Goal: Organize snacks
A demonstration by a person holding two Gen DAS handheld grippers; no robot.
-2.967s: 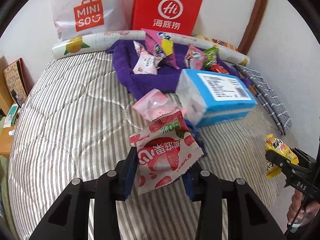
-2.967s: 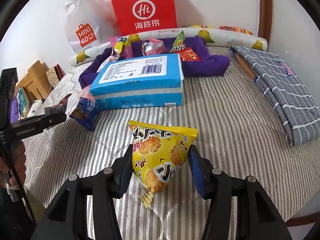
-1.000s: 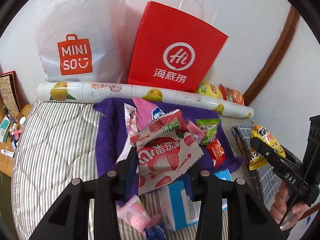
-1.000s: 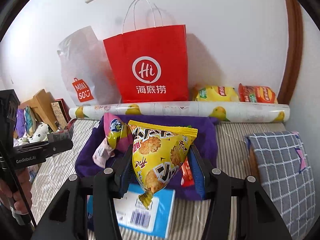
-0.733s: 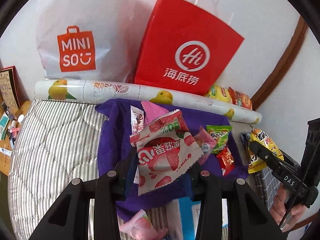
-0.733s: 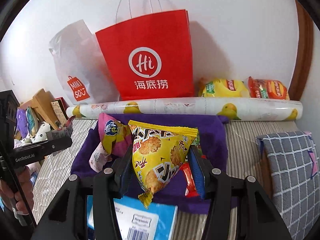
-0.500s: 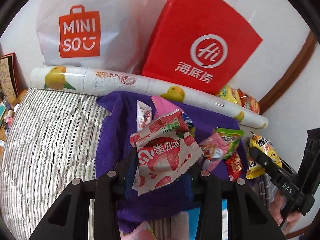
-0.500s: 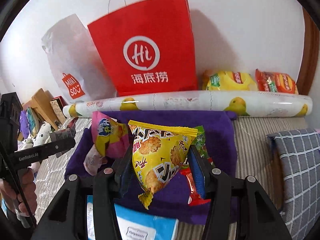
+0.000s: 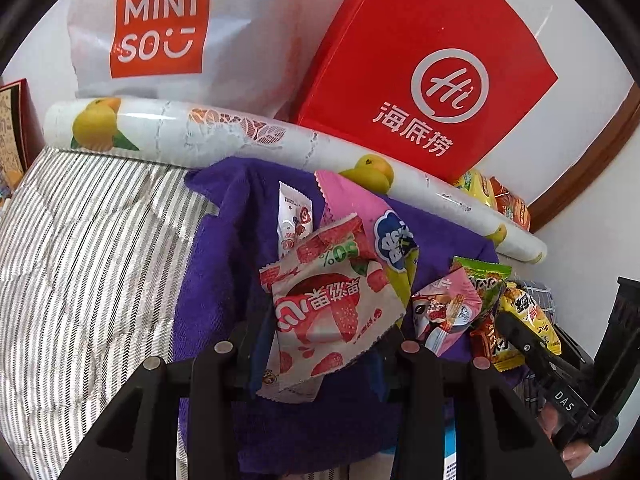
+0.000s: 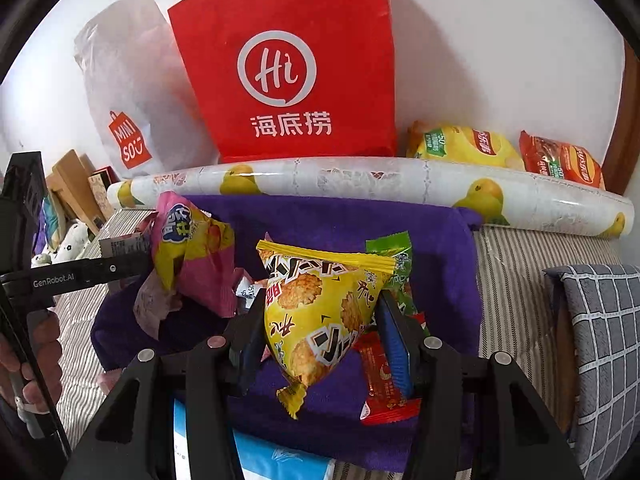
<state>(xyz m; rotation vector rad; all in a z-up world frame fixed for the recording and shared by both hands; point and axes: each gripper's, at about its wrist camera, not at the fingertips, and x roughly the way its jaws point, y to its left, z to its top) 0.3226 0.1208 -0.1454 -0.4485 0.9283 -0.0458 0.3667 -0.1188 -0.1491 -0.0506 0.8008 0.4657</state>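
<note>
My left gripper (image 9: 324,344) is shut on a white strawberry snack packet (image 9: 332,304), held just above a purple towel (image 9: 216,264) spread on the bed. My right gripper (image 10: 316,328) is shut on a yellow cracker bag (image 10: 320,308), hanging over the same purple towel (image 10: 328,220). Several packets lie on the towel: a pink-and-yellow bag (image 10: 188,248), a green packet (image 10: 394,264), a red packet (image 10: 380,384), a small white sachet (image 9: 292,212). The right gripper with its yellow bag (image 9: 528,320) shows at the right of the left wrist view.
A red paper bag (image 10: 288,68) and a white Miniso bag (image 9: 156,28) lean on the wall behind a fruit-print roll (image 10: 360,184). Two chip bags (image 10: 460,144) lie behind the roll. A blue tissue box (image 10: 276,456) sits near, a grey checked cloth (image 10: 600,320) to the right.
Both grippers have moved forward and down toward the purple towel, each keeping hold of its packet. The towel and the bags at the wall now look larger and closer.
</note>
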